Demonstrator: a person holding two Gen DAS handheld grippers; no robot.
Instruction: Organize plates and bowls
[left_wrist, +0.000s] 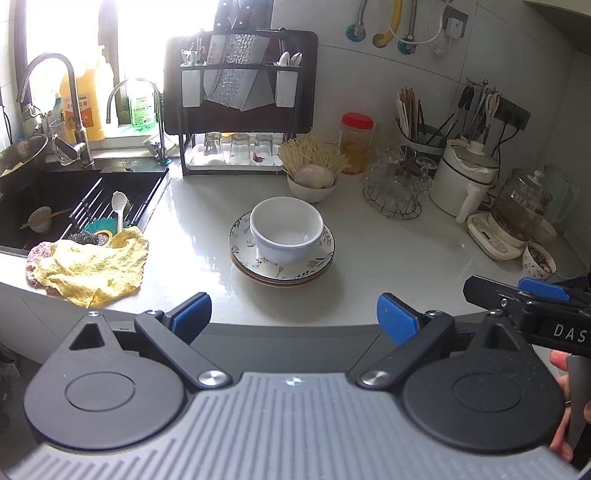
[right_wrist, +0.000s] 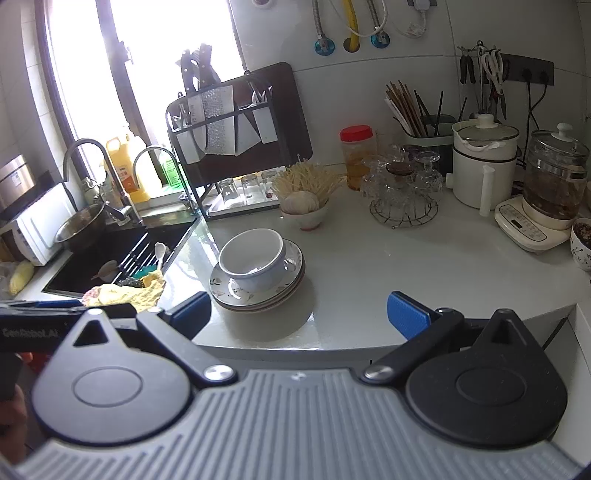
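Note:
A white bowl stands upright on a stack of plates, the top one with a leaf pattern, in the middle of the white counter. My left gripper is open and empty, held back at the counter's front edge, short of the stack. My right gripper is also open and empty, near the front edge and to the right of the stack. In the left wrist view the right gripper shows at the far right, held by a hand.
A black sink with a rack and spoon lies left, a yellow cloth beside it. Behind the stack stand a bowl of garlic and noodles, a dish rack, a jar, glassware, a white pot and a kettle.

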